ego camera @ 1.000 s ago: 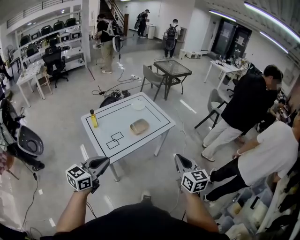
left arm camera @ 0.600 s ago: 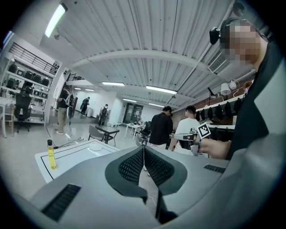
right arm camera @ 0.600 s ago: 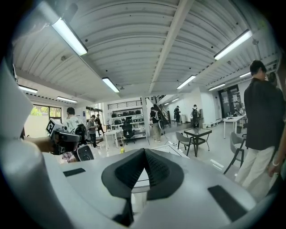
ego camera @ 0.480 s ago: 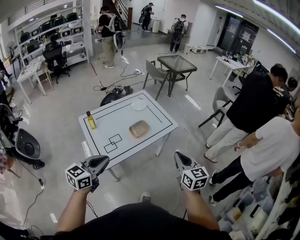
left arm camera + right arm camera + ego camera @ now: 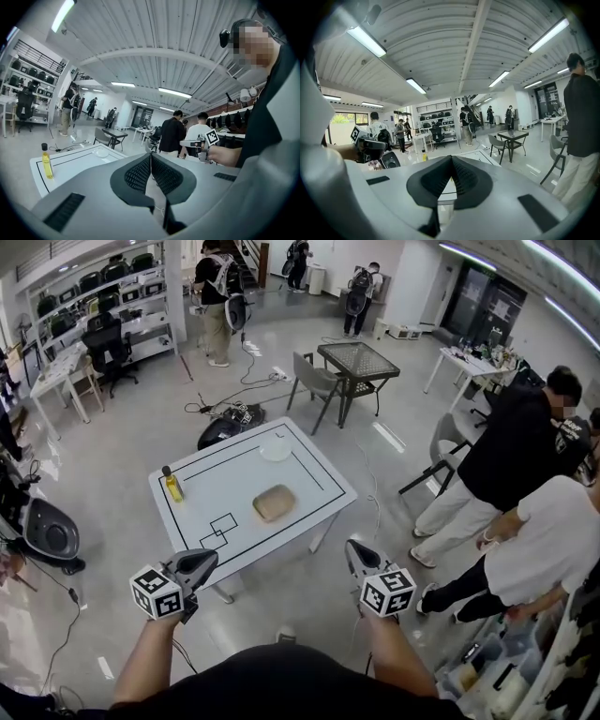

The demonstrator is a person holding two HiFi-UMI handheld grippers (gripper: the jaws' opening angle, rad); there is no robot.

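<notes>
The left gripper [image 5: 208,560] has its jaws pressed together with nothing between them, and the right gripper [image 5: 352,549] is closed and empty in the same way (each gripper view shows the ribbed pads meeting at one seam). Against the head view of a second ago, both sit at almost the same spots low in the frame, while the white table [image 5: 309,518] now lies a little lower and nearer to them, and the room beyond has slid down with it. The person's forearms [image 5: 150,660] reach forward side by side, apart from each other, with the grippers held level over the floor just short of the table's near edge, touching nothing. On the table a tan loaf-shaped object [image 5: 274,502] lies near the middle, a yellow bottle [image 5: 172,487] stands upright at the left edge, and a white dish [image 5: 276,451] sits at the far side.
</notes>
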